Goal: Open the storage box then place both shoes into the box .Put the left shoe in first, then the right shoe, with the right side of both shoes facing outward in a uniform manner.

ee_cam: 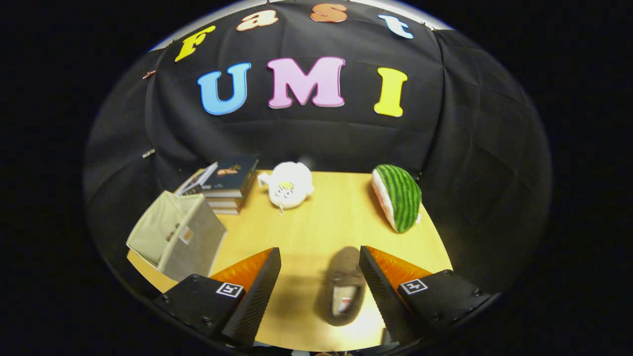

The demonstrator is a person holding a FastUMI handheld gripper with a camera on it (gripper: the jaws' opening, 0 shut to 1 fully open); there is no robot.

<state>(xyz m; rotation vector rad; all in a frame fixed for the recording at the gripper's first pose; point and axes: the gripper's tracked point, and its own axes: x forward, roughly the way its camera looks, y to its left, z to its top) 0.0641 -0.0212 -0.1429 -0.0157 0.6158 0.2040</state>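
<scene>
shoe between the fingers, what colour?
Brown shoe, pale insole; clearest in the gripper view, between the open gripper fingers.

Shoe [344, 287] is motion-blurred btwn the spread fingers of gripper [320, 257]; its heel end is soft, insole detail unreadable. Right finger covers shoe's right edge. Box [175, 235] hides part of the books [225, 185]; box lid state can't tell.

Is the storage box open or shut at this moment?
Open: the storage box shows its hollow interior. The tongs are spread around a shoe.
</scene>
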